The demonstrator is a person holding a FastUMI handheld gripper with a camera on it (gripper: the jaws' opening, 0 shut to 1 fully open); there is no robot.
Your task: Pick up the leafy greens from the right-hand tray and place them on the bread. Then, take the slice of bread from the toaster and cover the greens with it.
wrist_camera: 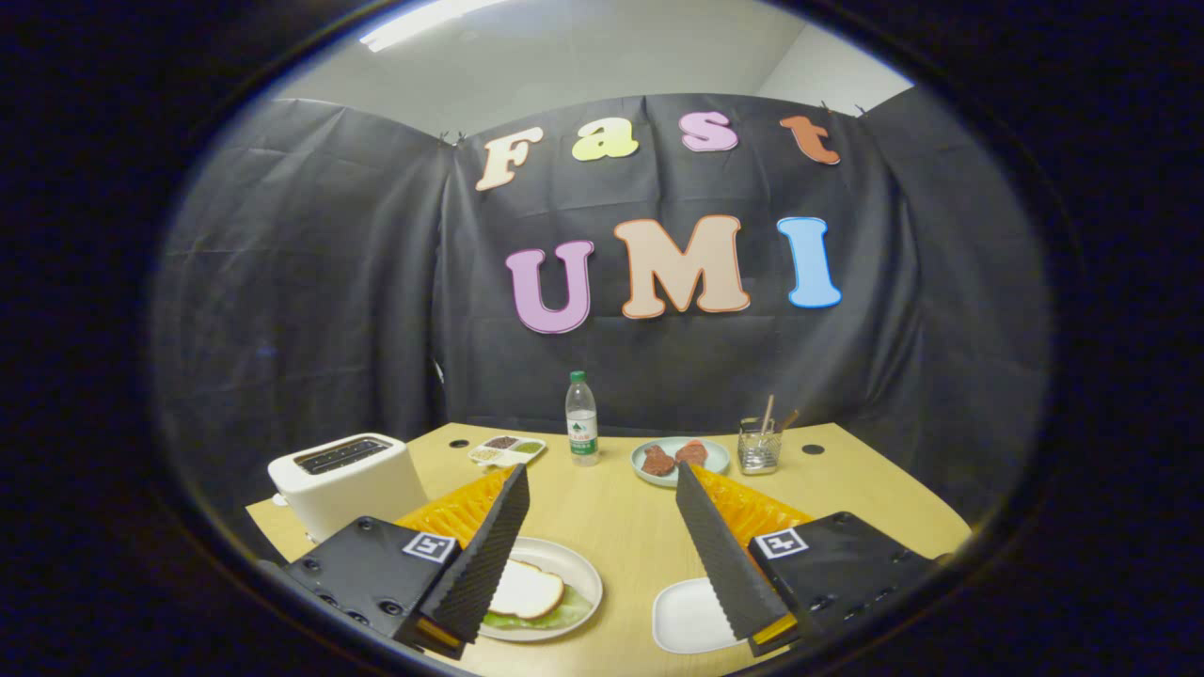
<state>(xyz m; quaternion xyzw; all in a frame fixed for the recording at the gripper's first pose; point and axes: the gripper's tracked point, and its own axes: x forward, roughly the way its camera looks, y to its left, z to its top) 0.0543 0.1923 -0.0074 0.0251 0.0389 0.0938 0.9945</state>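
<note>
Your tool [602, 555] hangs wide open and empty above the surface [621, 527] because the bread slice [527, 590] already covers the leafy greens [564, 616] on the plate [583, 564] beside the left finger, toaster [348, 480] beyond

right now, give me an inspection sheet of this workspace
surface: wooden table, two dark round holes near its far edge
job's things: round plate holds a bread slice lying on leafy greens; white toaster beyond the left finger; small white tray by the right finger
clutter: water bottle, divided dish, plate with brown food, glass with sticks
grippers: gripper open, fingers apart above the table, nothing between them
cables: nothing seen
surroundings: black cloth wall, ceiling light
</note>
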